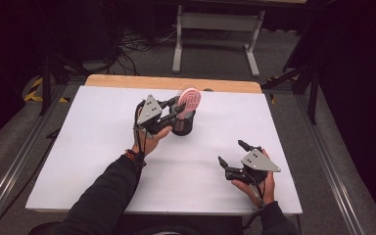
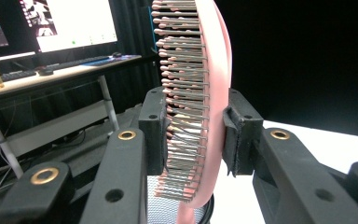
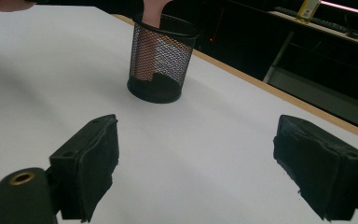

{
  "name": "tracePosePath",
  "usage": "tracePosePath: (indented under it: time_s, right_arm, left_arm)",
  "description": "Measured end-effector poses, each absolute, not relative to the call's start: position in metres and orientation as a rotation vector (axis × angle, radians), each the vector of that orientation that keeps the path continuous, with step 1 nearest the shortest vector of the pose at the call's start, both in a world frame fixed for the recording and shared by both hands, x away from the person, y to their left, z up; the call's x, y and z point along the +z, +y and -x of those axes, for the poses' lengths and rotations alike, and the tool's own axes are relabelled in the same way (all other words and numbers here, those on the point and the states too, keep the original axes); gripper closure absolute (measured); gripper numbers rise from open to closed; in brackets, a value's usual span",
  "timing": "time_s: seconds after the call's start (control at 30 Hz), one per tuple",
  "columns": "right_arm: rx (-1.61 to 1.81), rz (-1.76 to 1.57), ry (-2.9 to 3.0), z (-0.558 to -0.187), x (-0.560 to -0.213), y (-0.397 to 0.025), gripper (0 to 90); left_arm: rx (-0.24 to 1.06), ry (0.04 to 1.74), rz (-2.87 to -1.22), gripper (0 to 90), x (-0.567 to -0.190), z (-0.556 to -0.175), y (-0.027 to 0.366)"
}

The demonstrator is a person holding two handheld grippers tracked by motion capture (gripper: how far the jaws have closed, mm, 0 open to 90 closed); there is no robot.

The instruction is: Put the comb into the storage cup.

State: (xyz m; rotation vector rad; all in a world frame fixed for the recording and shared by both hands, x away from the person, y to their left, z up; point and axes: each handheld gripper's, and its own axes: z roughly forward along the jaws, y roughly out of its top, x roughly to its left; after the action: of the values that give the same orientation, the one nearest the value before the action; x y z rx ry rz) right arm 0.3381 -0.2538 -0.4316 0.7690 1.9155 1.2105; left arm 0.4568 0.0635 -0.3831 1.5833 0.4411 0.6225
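A pink hairbrush [image 1: 189,99] stands upright with its handle down in a black mesh cup [image 1: 183,125] near the middle of the white table. My left gripper [image 1: 177,108] is shut on the brush head; in the left gripper view the pads press the bristle side and the pink back of the hairbrush [image 2: 200,93]. The handle of the hairbrush [image 3: 152,14] shows inside the mesh cup [image 3: 161,60] in the right gripper view. My right gripper [image 1: 232,155] rests open near the front right of the table, nothing between its pads [image 3: 95,158].
The white table top [image 1: 93,142] has a wooden strip [image 1: 127,81] along its far edge. Beyond it stand a desk frame [image 1: 215,29] and cables on the floor. A desk with monitors and a keyboard [image 2: 51,63] sits in the background.
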Motion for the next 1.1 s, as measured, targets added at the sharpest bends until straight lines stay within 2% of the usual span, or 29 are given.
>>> tracePosePath:
  time_s: [0.63, 1.1]
  right_arm:
    - [1.193, -0.757, 1.924, -0.3383, -0.4325, -0.2522, 14.8]
    - [1.161, -0.715, 1.962, -0.3383, -0.4345, -0.2473, 14.6]
  left_arm:
    - [0.619, 0.445, -1.615, 64.2, -0.3911, -0.4565, 0.0625]
    - [0.616, 0.408, -1.636, 58.3, -0.3902, -0.4545, 0.0624]
